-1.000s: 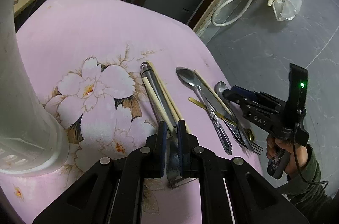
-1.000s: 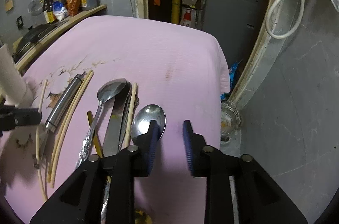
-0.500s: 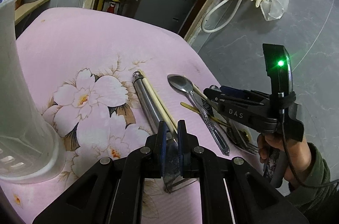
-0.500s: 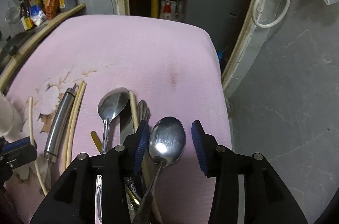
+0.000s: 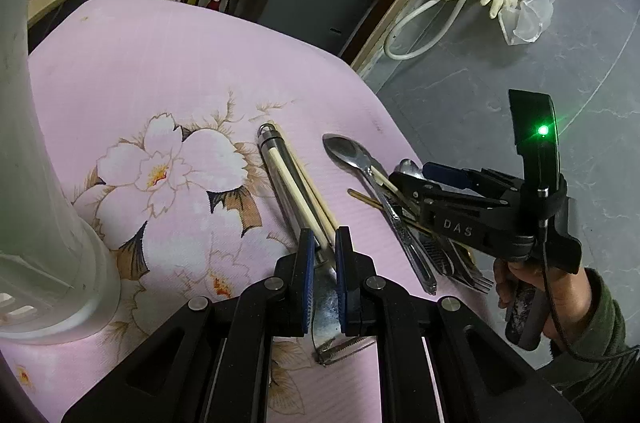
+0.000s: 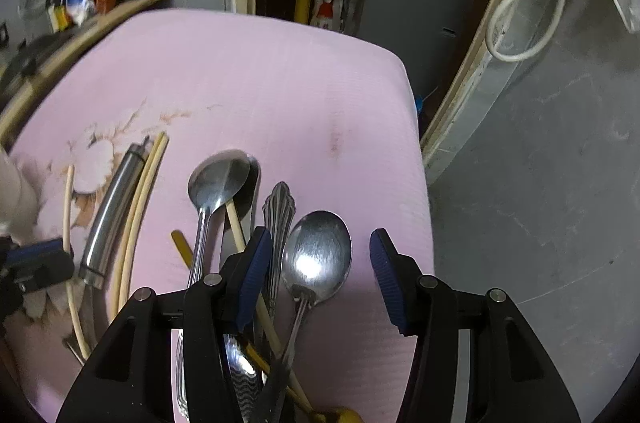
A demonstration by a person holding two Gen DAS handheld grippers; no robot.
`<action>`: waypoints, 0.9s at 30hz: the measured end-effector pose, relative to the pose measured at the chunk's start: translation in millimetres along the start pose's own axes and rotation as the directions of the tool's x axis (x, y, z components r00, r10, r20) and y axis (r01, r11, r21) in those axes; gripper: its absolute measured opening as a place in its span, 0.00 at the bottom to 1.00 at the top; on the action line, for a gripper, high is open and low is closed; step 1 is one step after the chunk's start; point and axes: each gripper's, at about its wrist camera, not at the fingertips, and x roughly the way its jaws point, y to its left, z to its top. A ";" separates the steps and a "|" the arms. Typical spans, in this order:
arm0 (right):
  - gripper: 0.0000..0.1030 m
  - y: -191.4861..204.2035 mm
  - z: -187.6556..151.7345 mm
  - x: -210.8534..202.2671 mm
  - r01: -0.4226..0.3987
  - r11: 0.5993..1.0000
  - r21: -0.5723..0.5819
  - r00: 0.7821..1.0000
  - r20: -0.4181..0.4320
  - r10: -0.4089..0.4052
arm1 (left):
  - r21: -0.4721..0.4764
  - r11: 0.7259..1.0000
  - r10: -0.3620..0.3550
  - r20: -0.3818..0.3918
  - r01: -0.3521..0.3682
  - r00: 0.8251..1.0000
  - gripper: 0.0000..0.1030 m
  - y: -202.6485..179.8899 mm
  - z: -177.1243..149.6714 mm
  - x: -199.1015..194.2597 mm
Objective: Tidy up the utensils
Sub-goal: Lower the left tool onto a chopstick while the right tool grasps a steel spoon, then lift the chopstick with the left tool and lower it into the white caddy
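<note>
Since a second ago the right gripper [image 6: 316, 273] has come over the rightmost spoon [image 6: 318, 257], whose bowl now lies between the blue fingers [image 6: 252, 269]; these fingers are opening and do not touch it. Left gripper [image 5: 321, 273] has stayed in place; its fingers [image 5: 307, 275] are nearly closed on the blade of a knife [image 5: 280, 169] that rests on the pink tabletop [image 5: 160, 63]; two chopsticks [image 5: 304, 195] lie along its steel handle. Beside the right gripper lies a heap of utensils: a second spoon [image 6: 218, 179], a fork handle [image 6: 279, 207], one more chopstick [image 6: 236, 223]. At the left edge stands a white holder [image 5: 36, 203], well apart from the heap.
</note>
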 end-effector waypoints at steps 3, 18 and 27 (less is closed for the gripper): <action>0.42 0.1 2.3 2.7 -0.013 1.000 -0.001 1.000 -0.013 0.013 | 0.003 1.000 -0.002 0.001 0.001 1.000 0.07 1.8 -0.2 -0.7; 0.31 -2.5 -8.7 -1.3 -0.072 0.997 0.016 0.996 0.047 0.071 | 0.006 1.000 -0.008 0.002 0.008 1.000 0.07 2.8 -1.6 -1.6; 0.31 16.5 -36.4 -57.3 -0.070 0.996 -0.049 0.937 0.338 0.082 | 0.119 0.993 -0.008 0.168 -0.012 0.986 0.06 -20.9 -7.4 -31.6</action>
